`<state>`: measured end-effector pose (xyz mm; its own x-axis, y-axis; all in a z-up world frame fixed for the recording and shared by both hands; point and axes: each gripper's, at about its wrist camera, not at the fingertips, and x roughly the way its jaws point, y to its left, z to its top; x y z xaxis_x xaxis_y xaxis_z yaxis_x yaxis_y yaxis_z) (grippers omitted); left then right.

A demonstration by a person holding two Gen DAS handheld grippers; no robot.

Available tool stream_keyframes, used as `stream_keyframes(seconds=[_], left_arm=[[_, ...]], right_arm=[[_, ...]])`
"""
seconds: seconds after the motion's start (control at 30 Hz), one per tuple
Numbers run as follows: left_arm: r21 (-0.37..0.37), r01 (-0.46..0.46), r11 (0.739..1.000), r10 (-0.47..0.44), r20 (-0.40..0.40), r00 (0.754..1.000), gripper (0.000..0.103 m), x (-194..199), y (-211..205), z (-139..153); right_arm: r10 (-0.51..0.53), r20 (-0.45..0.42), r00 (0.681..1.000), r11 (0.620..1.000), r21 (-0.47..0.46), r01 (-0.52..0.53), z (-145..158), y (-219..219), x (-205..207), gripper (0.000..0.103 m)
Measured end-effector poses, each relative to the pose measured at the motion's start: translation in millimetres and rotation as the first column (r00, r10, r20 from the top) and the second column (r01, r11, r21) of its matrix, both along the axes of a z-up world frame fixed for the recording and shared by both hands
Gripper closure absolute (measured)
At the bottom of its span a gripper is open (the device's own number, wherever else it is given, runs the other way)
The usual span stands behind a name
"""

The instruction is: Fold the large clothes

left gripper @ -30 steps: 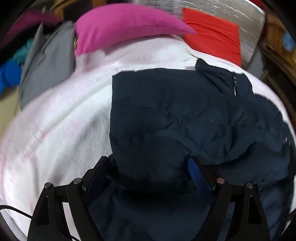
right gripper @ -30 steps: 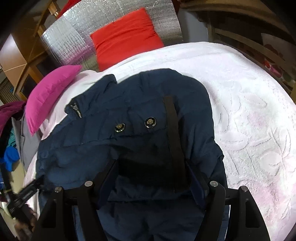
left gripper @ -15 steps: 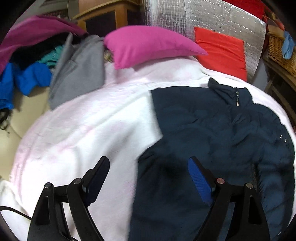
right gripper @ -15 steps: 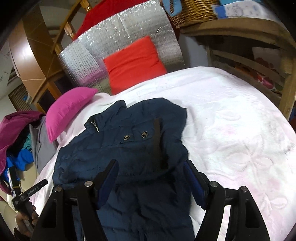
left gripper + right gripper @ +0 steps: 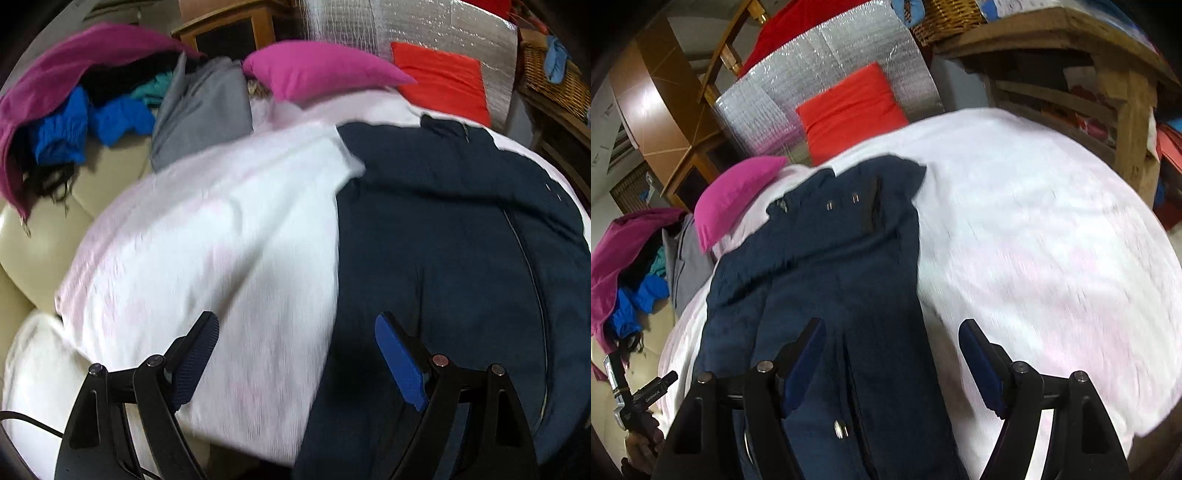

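A dark navy padded jacket (image 5: 454,236) lies flat along the white bedspread (image 5: 221,236), collar toward the pillows. It also shows in the right wrist view (image 5: 827,280), folded into a long narrow strip with metal snaps on top. My left gripper (image 5: 295,358) is open and empty, raised above the jacket's left edge near its hem. My right gripper (image 5: 892,358) is open and empty, raised above the jacket's right edge near its hem. Neither touches the cloth.
A pink pillow (image 5: 321,68) and a red pillow (image 5: 443,79) lie at the bed's head against a silver foil panel (image 5: 827,85). A pile of grey, blue and magenta clothes (image 5: 92,99) lies at the left. Wooden shelving (image 5: 1108,85) stands at the right.
Both grippers have let go of the jacket and pulled back and up toward the hem. The jacket now lies folded lengthwise, and more of the bed is in view.
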<state>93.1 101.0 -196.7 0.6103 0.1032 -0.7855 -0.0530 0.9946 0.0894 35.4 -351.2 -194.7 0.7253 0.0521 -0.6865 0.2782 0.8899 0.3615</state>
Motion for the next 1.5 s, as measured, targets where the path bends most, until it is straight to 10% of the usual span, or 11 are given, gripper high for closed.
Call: stream_keyframes(seconds=[0.63, 0.7, 1.13, 1.3, 1.5], left_arm=[[-0.384, -0.012, 0.923, -0.095, -0.258, 0.962, 0.017, -46, 24, -51], [-0.416, -0.004, 0.909, -0.112, -0.254, 0.961, 0.043, -47, 24, -52], [-0.415, 0.018, 0.910, -0.168, -0.328, 0.930, 0.025, -42, 1, -69], [-0.430, 0.007, 0.903, -0.156, -0.311, 0.937, 0.053, -46, 2, -67], [-0.429, -0.008, 0.903, -0.152, -0.339, 0.928, 0.035, -41, -1, -74]], right_arm=[[0.088, -0.261, 0.961, 0.995, 0.064, -0.074, -58, 12, -63, 0.022], [0.099, -0.283, 0.954, 0.994, 0.076, -0.081, -64, 12, -65, 0.022], [0.192, -0.377, 0.906, 0.981, 0.112, -0.161, -101, 33, -66, 0.024], [0.262, -0.338, 0.904, 0.963, 0.023, -0.270, -88, 58, -71, 0.059], [0.256, -0.376, 0.890, 0.966, 0.078, -0.245, -97, 53, -62, 0.040]])
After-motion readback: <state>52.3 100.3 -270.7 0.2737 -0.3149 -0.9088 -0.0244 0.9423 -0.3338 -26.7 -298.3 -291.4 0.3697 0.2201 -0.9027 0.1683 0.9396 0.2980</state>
